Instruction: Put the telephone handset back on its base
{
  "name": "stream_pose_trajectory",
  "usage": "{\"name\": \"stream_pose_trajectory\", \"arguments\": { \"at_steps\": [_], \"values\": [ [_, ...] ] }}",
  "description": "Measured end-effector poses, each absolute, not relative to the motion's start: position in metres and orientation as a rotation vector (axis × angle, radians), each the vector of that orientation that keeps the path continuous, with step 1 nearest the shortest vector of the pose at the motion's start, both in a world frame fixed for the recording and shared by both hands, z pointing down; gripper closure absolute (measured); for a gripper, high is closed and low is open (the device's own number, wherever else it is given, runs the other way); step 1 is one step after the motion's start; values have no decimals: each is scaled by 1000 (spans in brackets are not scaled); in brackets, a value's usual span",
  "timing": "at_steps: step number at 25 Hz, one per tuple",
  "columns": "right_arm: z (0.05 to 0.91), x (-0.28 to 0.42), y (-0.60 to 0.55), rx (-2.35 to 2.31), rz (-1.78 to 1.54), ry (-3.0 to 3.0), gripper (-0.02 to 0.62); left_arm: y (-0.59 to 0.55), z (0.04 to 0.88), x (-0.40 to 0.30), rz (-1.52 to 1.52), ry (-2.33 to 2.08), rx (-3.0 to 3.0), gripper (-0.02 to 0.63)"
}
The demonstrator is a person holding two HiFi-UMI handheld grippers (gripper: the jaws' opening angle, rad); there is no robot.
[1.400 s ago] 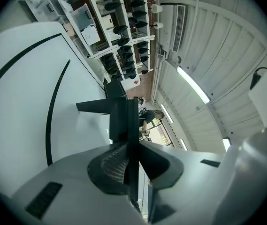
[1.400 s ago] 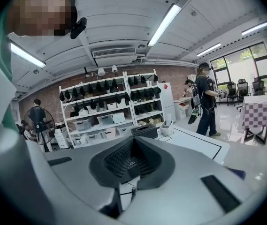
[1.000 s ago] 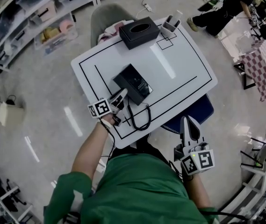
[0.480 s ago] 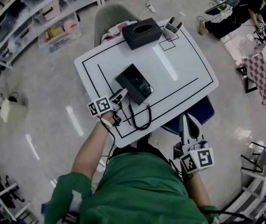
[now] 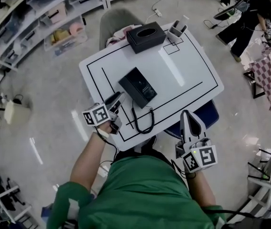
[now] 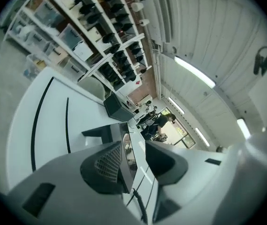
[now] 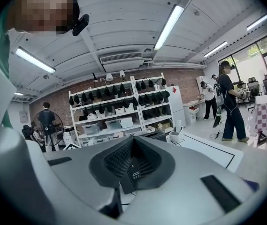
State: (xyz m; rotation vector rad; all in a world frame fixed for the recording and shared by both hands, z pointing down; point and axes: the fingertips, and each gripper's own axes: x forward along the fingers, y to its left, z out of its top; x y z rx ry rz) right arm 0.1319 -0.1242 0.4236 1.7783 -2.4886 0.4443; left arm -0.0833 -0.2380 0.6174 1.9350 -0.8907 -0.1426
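The black telephone (image 5: 137, 86) lies in the middle of the white table (image 5: 183, 75). Its handset rests on the base's left side, and its coiled cord (image 5: 145, 120) loops toward me. My left gripper (image 5: 116, 99) hovers just off the phone's near-left corner. Its jaws stand apart and are closing, with nothing pressed between them. In the left gripper view the phone's edge (image 6: 126, 142) and cord (image 6: 140, 205) show through the gap of the left gripper (image 6: 135, 156). My right gripper (image 5: 188, 119) hangs off the table's near edge, shut and empty. The right gripper view shows its jaws (image 7: 133, 170) together.
A black tissue box (image 5: 146, 36) and a white pen holder (image 5: 175, 31) stand at the table's far edge. A grey chair (image 5: 116, 20) is behind the table. Shelves with bins (image 5: 40, 23) line the left, and a person (image 5: 247, 18) stands far right.
The left gripper's jaws have opened off the phone's near-left corner and the gripper has drawn back a little to the left. The right gripper has barely moved.
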Motion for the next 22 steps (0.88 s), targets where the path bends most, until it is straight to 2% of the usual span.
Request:
{"name": "stream_pose_trajectory", "arguments": {
  "at_steps": [4,6,15,22],
  "values": [
    [417,129,-132,1747,415,-2531,574,-228,572,-86,-79,-968,2117,511],
    [414,126,-134,1733,407,-2551,574,-222,549,-90,-82,-1013,2176,529],
    [394,119,-144,1690,364,-2644,574,-201,472,-96,-19,-1212,2393,581],
    [383,114,-145,1661,335,-2673,574,-187,434,-93,-22,-1297,2499,584]
  ]
}}
